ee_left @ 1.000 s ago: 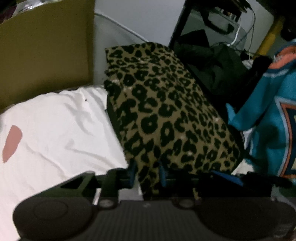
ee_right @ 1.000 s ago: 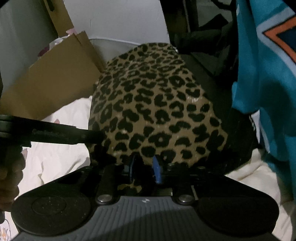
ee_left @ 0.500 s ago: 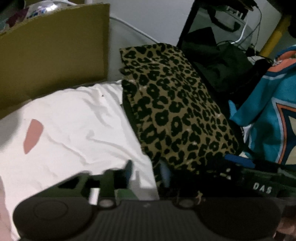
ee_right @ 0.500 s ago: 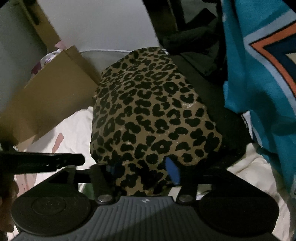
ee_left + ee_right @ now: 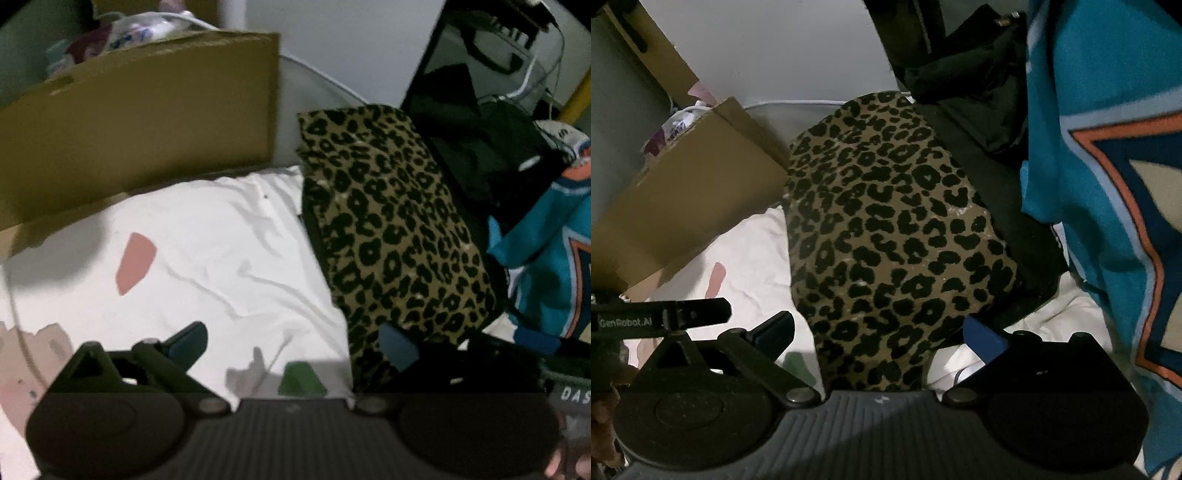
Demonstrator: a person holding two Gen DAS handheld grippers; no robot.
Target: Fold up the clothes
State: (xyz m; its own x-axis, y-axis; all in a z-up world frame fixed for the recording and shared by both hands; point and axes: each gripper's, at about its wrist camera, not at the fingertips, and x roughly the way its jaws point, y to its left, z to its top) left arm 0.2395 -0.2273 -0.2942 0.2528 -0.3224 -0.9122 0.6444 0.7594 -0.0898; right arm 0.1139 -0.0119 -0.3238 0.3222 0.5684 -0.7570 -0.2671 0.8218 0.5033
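Observation:
A folded leopard-print garment (image 5: 391,229) lies on the white bedsheet (image 5: 207,251), stretching away from me toward the wall. My left gripper (image 5: 295,343) is open; its right finger touches the garment's near left corner and bare sheet shows between the fingers. In the right wrist view the same leopard-print garment (image 5: 890,240) fills the middle. My right gripper (image 5: 882,336) is open too, and the garment's near edge lies loose between its spread fingers. The left gripper's body (image 5: 661,317) shows at that view's left edge.
A teal jersey with orange trim (image 5: 1108,155) hangs close on the right, also seen as the teal jersey (image 5: 546,266). Dark clothes (image 5: 480,147) pile behind the garment. A cardboard box (image 5: 140,125) stands at the left against the wall. The sheet carries pink and green patches.
Both grippers were shut on the leopard garment's near edge a second ago; both have opened and let it go. The left gripper has shifted leftward over the sheet.

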